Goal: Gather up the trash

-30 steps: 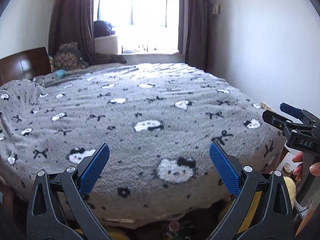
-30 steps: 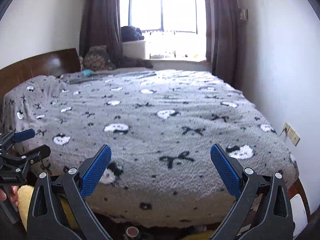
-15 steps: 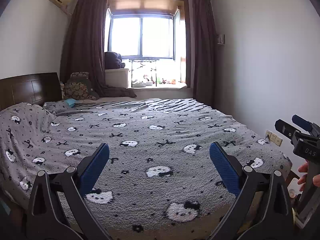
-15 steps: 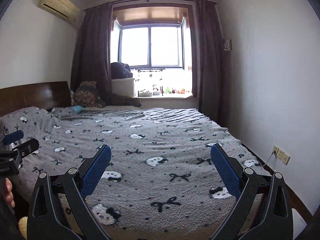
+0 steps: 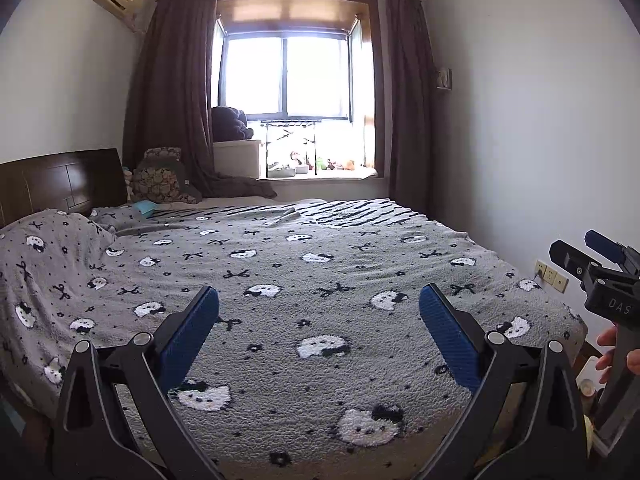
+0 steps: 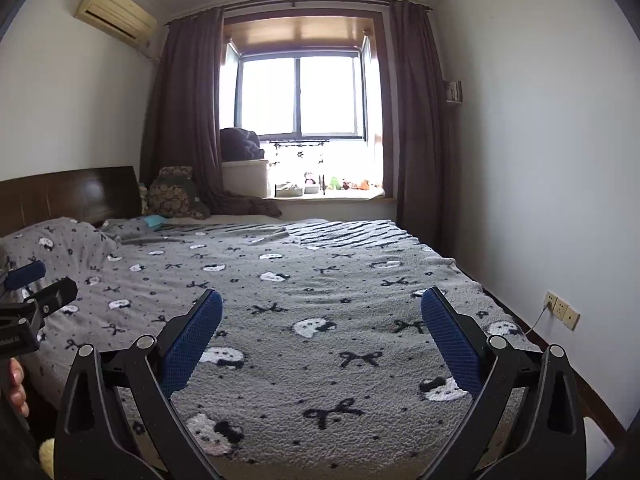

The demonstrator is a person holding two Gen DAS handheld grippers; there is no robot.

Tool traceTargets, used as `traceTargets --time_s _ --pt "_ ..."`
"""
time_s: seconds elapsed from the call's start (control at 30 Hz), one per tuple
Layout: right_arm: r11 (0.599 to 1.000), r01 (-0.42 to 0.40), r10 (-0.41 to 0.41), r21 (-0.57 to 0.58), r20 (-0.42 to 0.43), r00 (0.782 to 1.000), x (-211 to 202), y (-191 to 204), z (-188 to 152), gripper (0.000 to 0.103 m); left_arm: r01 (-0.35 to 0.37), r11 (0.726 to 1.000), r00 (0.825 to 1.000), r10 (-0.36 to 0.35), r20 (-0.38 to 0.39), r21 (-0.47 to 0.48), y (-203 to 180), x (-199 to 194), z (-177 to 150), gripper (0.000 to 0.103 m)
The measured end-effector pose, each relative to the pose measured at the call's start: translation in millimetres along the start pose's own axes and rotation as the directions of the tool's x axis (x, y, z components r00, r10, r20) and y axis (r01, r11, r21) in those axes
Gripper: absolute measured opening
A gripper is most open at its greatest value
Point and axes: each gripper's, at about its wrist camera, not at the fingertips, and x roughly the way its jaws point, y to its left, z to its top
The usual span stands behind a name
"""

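Looking comes first; left gripper (image 5: 318,330) and right gripper (image 6: 320,332) hang over the bed (image 5: 320,280), jaws spread wide, empty; no trash shows on it; next, search around the bed.

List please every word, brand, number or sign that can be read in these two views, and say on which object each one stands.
"DAS": white letters on the black body of the right gripper, seen at the right edge of the left wrist view.
White lettering on the left gripper, at the left edge of the right wrist view: too blurred to read.
Small sticker on the air conditioner: too small to read.
Nothing else readable.
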Motion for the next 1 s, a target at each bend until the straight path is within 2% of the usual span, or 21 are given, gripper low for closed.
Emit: traceTargets --time_s 1.0 --pt "1.0 -0.011 0.011 0.002 -0.002 1.0 1.2 3.3 0.4 0.1 -0.007 1.0 1.0 0.007 0.01 0.006 -1.5 -6.6 4.2 0.095"
